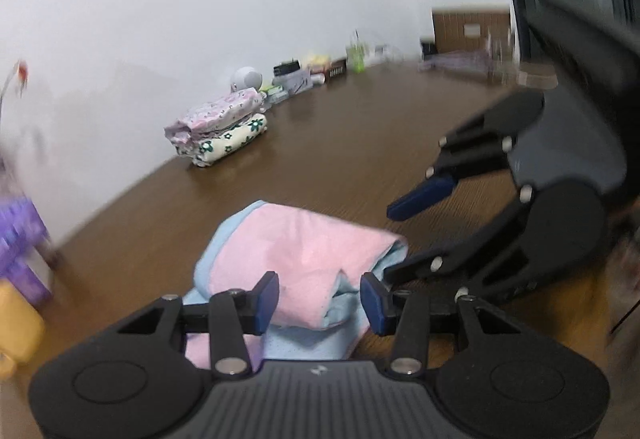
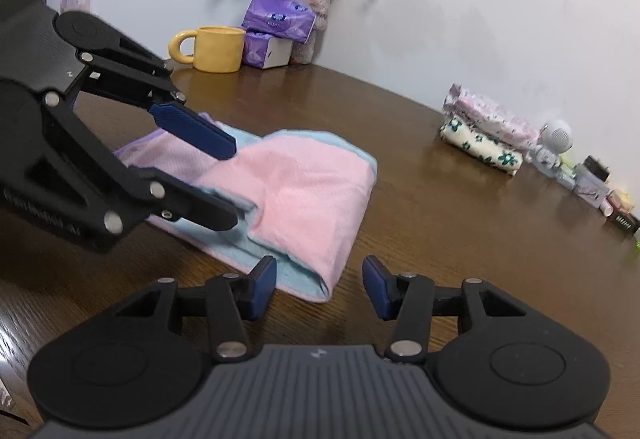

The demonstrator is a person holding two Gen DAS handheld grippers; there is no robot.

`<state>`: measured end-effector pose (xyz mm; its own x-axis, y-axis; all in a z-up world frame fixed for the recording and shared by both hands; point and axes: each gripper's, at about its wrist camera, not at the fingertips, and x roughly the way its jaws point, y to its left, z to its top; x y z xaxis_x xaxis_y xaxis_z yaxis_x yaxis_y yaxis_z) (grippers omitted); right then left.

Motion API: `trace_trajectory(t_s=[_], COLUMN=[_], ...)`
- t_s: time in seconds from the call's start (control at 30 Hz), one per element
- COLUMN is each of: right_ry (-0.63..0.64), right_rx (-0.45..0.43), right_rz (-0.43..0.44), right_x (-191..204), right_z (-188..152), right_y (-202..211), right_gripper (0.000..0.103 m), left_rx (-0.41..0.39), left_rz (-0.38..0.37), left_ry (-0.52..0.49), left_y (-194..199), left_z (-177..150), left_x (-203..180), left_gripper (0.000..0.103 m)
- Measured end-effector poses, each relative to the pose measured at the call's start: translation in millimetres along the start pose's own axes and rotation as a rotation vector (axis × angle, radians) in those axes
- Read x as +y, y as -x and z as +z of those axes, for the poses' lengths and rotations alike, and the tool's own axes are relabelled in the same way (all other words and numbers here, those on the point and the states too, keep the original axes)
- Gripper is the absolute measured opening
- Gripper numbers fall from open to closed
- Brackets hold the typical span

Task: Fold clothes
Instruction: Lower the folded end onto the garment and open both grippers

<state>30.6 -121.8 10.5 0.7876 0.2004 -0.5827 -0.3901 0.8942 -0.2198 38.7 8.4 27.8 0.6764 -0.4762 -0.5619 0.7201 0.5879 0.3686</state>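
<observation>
I have both tools over the pink and blue cloth (image 2: 304, 191), which lies half folded on the brown table (image 2: 440, 239), in the middle of the right wrist picture and at the lower centre of the left wrist one.

The left gripper (image 1: 320, 297) has its jaws parted with a bunched bit of the cloth between them, and I see no pad pressing on it, so I read it as released. The right gripper (image 2: 319, 287) is also released: its blue pads stand apart above the near corner of the cloth, with bare table between them.

As I judge it, the step is tidying this fold. I would lower each tool to an edge, pinch only the top layer, and carry both sides over together so the seam stays straight. The lump near the left tool needs flattening first, or the next fold will set crooked.

The cloth looks soft and fleecy, pink on one face with a pale blue border, and thick enough to puff up at the fold. It should slide easily on the glossy wood.

At the right of the right wrist picture a stack of folded clothes (image 2: 484, 139) sits by the wall. A yellow mug (image 2: 216, 49) and purple tissue packs (image 2: 276, 27) stand at the upper left.
</observation>
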Motion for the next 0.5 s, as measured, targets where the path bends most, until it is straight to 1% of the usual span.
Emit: trace_trajectory(t_s=[0.03, 0.07, 0.1, 0.17, 0.23, 0.27, 0.3, 0.37, 0.4, 0.47, 0.5], right_ry=[-0.003, -0.005, -0.012, -0.028, -0.041, -0.053, -0.066, -0.092, -0.125, -0.192, -0.219], right_rx=[0.000, -0.001, -0.007, -0.022, -0.039, -0.048, -0.057, -0.075, -0.084, -0.102, -0.103], right_rz=[0.007, 0.014, 0.023, 0.044, 0.060, 0.067, 0.073, 0.087, 0.096, 0.116, 0.126], right_x=[-2.1, -4.2, -6.3, -9.9, -11.8, -13.3, -14.9, -18.0, -22.5, -31.6, -35.5], right_z=[-2.1, -4.1, -4.5, -4.5, -4.3, -4.8, -5.2, -6.1, -7.2, -9.5, -10.8], right_y=[-1.3, -2.6, -3.8, -4.9, -5.7, -5.4, -5.1, -4.5, -3.2, -0.8, -0.4], right_gripper=[0.042, 0.039, 0.038, 0.033, 0.028, 0.023, 0.022, 0.014, 0.012, 0.008, 0.008], left_rx=[0.015, 0.027, 0.038, 0.060, 0.077, 0.079, 0.080, 0.072, 0.067, 0.070, 0.077], left_rz=[0.034, 0.063, 0.089, 0.136, 0.183, 0.207, 0.231, 0.279, 0.297, 0.306, 0.302], left_ry=[-0.049, -0.089, -0.127, -0.187, -0.225, -0.227, -0.226, -0.206, -0.192, -0.165, -0.150], left_y=[-1.7, -3.4, -5.0, -8.0, -10.6, -10.9, -10.9, -9.9, -9.3, -9.2, -9.7], left_z=[1.4, 1.9, 2.0, 0.5, -3.3, -5.5, -8.1, -11.2, -12.2, -14.0, -15.1], left_x=[-7.4, -13.9, -20.1, -31.5, -42.2, -45.0, -46.9, -52.0, -54.0, -55.9, -56.3], left_gripper=[0.038, 0.036, 0.033, 0.029, 0.021, 0.019, 0.014, 0.012, 0.010, 0.010, 0.010])
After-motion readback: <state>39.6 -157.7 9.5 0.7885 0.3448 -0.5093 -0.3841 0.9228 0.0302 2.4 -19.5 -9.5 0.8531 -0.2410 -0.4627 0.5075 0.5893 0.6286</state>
